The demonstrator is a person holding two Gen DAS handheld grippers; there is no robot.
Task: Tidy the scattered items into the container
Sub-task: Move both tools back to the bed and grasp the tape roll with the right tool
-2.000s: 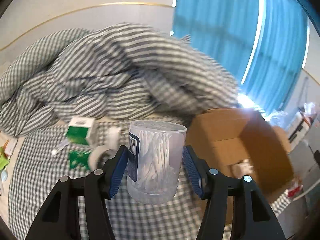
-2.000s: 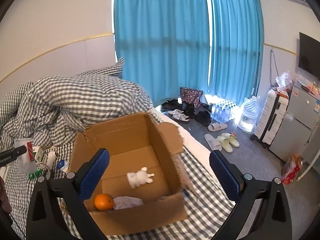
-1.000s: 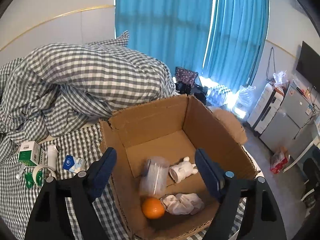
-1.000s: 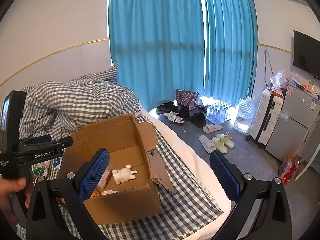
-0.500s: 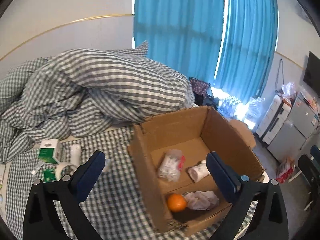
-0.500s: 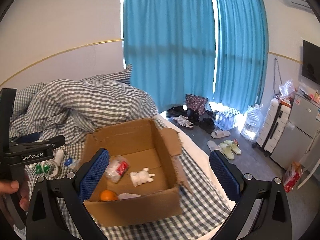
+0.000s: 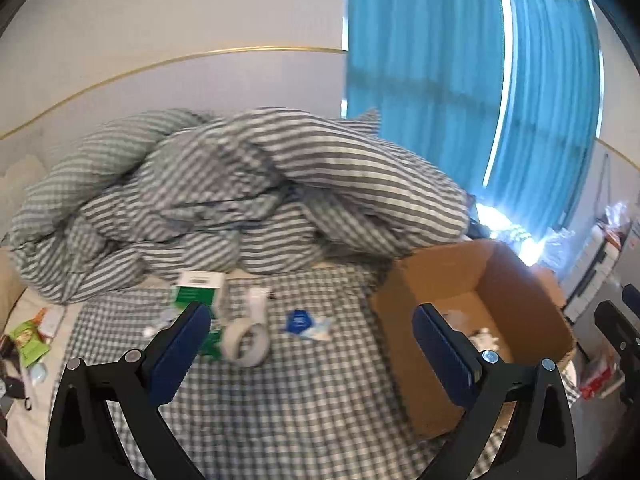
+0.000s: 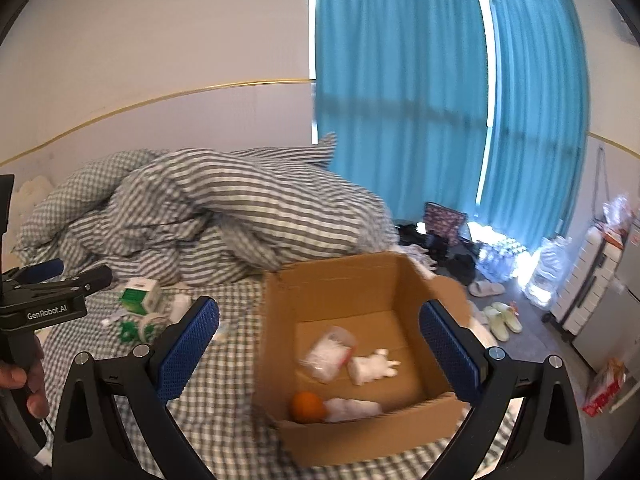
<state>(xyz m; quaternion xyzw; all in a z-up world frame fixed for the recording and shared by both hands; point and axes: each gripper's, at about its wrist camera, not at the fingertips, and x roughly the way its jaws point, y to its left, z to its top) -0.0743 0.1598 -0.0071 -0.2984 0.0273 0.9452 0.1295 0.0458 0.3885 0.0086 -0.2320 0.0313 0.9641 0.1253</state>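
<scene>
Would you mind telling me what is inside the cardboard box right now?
Inside the cardboard box: a clear tub, a white toy, an orange and white cloth. The near wall hides the front floor.

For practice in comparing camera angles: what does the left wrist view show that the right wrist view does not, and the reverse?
Only the left wrist view: a blue-and-white crumpled packet on the checked sheet.
Only the right wrist view: the round orange fruit inside the box, pale slippers on the floor.
Both: the brown cardboard box, the green-and-white carton, the white tape roll, the striped duvet.
</scene>
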